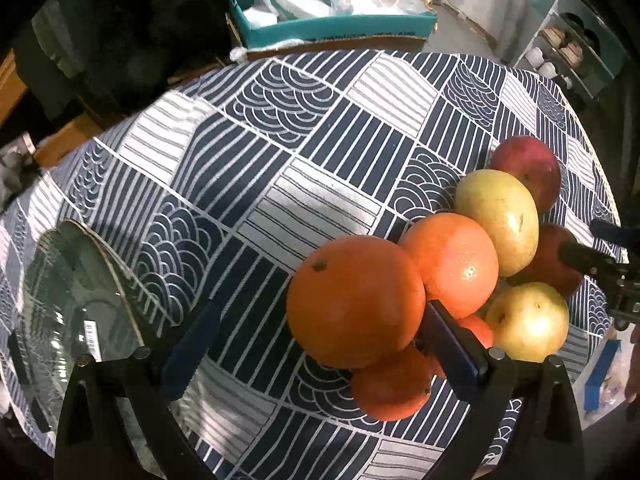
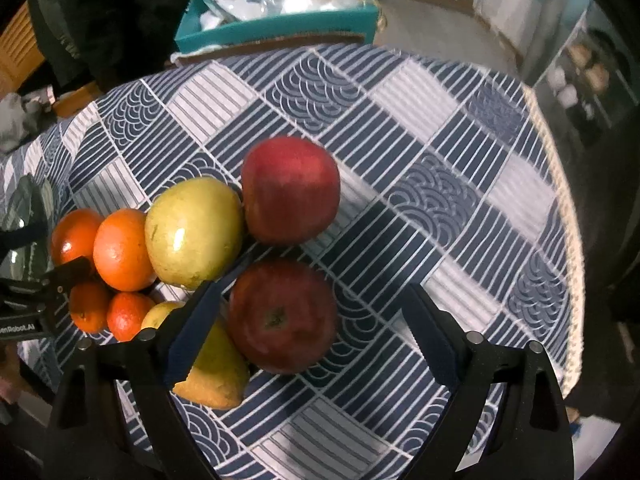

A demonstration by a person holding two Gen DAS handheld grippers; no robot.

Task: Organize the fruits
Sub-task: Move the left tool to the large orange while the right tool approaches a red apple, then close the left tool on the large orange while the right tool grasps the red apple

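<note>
Fruit lies in a cluster on the patterned tablecloth (image 1: 280, 160). In the left wrist view a large orange (image 1: 356, 300) lies between my open left gripper's (image 1: 320, 344) fingers, nearer the right one. Behind it sit another orange (image 1: 454, 264), yellow-green apples (image 1: 498, 220) and red apples (image 1: 528, 166). In the right wrist view my right gripper (image 2: 316, 320) is open around a red apple (image 2: 282, 316). A second red apple (image 2: 290, 190), a yellow-green apple (image 2: 194, 232) and oranges (image 2: 122, 250) lie to its left and behind.
A clear glass plate (image 1: 68, 300) lies at the table's left. A teal box (image 1: 332, 20) with plastic bags stands beyond the far edge. The table's right edge (image 2: 560, 200) borders shelving. The other gripper (image 2: 36, 300) shows at the left of the right wrist view.
</note>
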